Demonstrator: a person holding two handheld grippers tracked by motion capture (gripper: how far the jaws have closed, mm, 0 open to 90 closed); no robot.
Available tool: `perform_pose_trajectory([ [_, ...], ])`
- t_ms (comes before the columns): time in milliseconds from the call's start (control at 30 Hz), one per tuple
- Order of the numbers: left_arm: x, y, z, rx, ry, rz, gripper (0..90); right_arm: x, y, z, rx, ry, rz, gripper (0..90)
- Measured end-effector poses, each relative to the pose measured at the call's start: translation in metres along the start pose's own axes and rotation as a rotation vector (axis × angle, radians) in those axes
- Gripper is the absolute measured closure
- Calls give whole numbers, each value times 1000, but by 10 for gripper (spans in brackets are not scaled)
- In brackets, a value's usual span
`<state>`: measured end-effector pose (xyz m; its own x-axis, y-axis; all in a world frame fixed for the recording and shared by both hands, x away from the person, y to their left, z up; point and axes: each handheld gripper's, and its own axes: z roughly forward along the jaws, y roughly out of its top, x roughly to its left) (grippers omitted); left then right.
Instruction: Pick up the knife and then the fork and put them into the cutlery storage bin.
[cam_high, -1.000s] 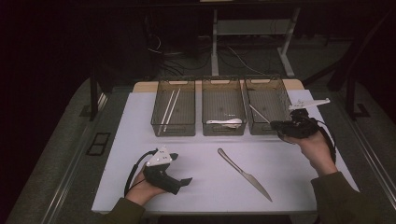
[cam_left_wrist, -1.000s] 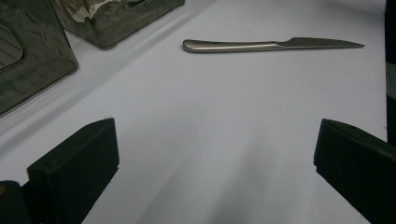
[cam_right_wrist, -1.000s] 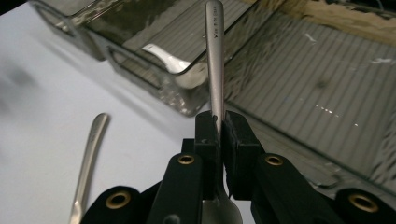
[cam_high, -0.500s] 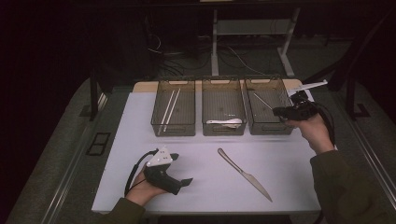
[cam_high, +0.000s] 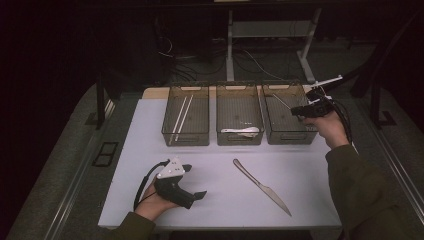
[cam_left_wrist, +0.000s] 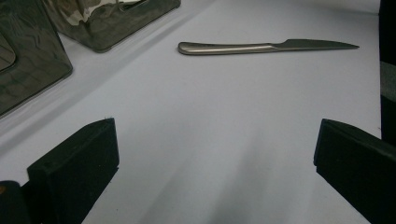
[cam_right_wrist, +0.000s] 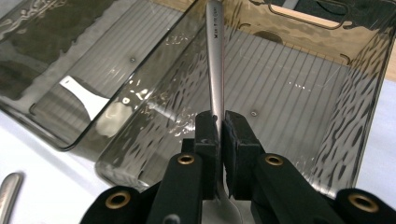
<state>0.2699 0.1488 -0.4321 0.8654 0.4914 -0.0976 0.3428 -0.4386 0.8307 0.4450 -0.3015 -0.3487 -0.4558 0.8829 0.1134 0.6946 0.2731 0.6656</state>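
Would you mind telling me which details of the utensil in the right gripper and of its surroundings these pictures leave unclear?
- Metal utensil: in the right gripper view its working end is cut off by the bottom edge, behind the right gripper.
- High view: the same utensil is too small to identify.
- Left bin: its thin white sticks are too small to name.

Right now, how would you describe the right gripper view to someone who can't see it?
The right tool is shut on a metal utensil handle, holding it over the clear rightmost bin. In the neighbouring bin, a white plastic utensil lies on the ribbed floor. Both bins stand on a white table.
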Motion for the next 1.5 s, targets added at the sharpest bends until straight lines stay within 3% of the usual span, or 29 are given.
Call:
perform_pose_trajectory([
  [333, 0, 0, 0, -1, -2, -2, 0, -11, 0, 22, 33, -21, 17, 844],
  [800, 1, 0, 0, -5, -6, -7, 0, -15, -2, 44, 150, -42, 35, 844],
  [1200, 0, 0, -1, -7, -9, -5, 0, -13, -4, 58, 261, -62, -11, 847],
  [1400, 0, 0, -1, -7, -7, -6, 0, -13, -4, 58, 256, -62, -12, 849],
  [1500, 0, 0, -1, -7, -8, -3, 0, -13, -3, 54, 222, -56, -5, 786],
])
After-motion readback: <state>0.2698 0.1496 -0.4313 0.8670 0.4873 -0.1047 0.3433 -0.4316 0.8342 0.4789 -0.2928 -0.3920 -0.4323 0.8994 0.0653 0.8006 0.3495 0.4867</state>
